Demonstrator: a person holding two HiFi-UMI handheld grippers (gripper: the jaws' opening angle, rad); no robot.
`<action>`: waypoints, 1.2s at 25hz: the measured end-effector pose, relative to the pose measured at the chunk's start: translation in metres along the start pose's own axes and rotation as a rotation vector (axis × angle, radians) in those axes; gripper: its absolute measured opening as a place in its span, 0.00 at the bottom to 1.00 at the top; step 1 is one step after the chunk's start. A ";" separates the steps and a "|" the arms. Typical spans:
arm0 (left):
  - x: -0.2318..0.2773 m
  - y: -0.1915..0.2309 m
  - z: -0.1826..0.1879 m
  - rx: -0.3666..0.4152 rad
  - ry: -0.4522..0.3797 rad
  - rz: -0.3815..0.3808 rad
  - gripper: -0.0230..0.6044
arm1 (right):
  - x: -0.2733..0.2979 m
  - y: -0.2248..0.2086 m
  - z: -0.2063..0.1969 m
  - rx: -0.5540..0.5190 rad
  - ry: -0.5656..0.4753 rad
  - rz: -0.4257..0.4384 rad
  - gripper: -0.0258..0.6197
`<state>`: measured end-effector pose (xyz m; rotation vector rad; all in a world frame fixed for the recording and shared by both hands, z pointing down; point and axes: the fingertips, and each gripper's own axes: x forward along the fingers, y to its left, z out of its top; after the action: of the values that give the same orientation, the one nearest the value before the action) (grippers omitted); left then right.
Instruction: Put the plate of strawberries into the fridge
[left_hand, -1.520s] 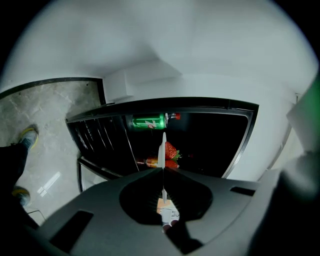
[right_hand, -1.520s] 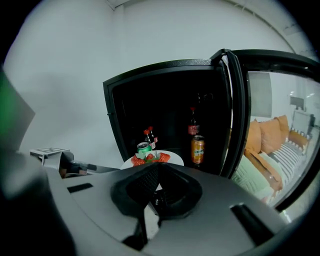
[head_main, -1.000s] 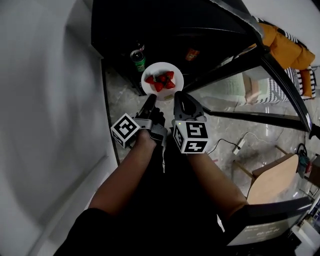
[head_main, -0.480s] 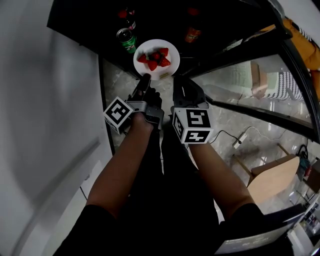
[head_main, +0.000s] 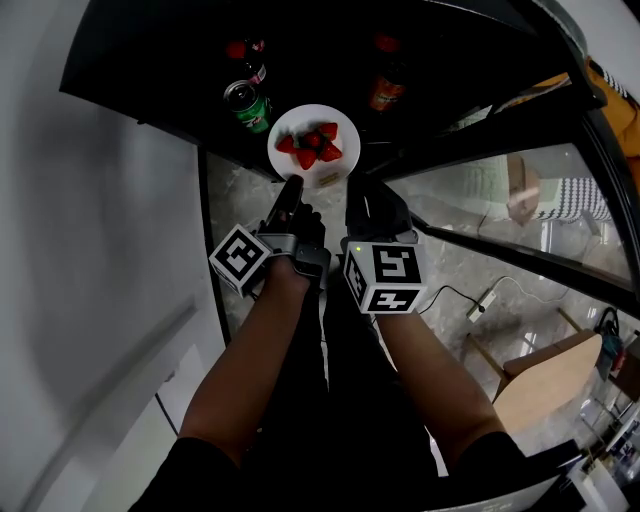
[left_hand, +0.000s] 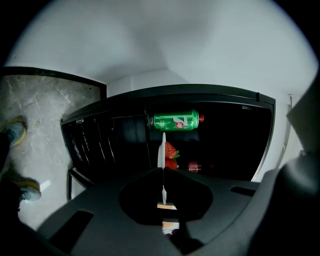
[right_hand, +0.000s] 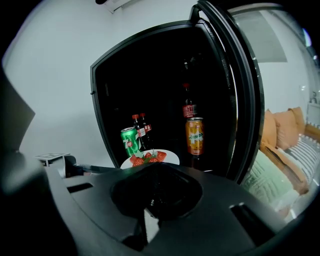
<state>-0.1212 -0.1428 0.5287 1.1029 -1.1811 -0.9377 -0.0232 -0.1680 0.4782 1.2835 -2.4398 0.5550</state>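
1. Fridge (head_main: 180, 50): black and open. The head view shows more of its interior than a second ago. The inside is too dark to make out any shelves.
2. Glass door (right_hand: 245, 110): swung open on the right, with its top cut off by the frame edge.
3. Left claw (head_main: 292, 188): pinching the near rim of the plate (head_main: 312, 114), which stands edge-on between its jaws in the left gripper view.
4. Right claw (head_main: 360, 190): pressed together with nothing seen between. It is just beside the plate's near right rim, and contact cannot be confirmed.
5. Plate: white, held at the fridge mouth. A second ago it hung partly over the floor. Now it lies mostly over the dark interior, with only its near edge outside. Whether it rests on a shelf cannot be told.
6. Green 7UP can (head_main: 246, 104): just beside the plate, on its left. An orange can (right_hand: 194, 136) stands on the right, and two cola bottles (right_hand: 141, 131) stand behind.
7. Strawberries (head_main: 312, 145): red, heaped at the plate's centre. The count is unclear.
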 end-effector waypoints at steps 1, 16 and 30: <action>0.002 0.001 0.000 0.001 -0.002 0.001 0.05 | 0.002 0.000 0.000 -0.001 0.000 0.002 0.05; 0.021 0.012 -0.003 -0.033 -0.028 -0.001 0.05 | 0.024 -0.012 -0.008 -0.012 0.016 0.016 0.05; 0.043 0.019 0.004 -0.024 -0.032 0.015 0.05 | 0.037 -0.028 -0.006 -0.001 0.015 -0.007 0.05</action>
<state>-0.1184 -0.1805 0.5564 1.0621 -1.1997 -0.9582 -0.0197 -0.2057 0.5054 1.2832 -2.4222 0.5598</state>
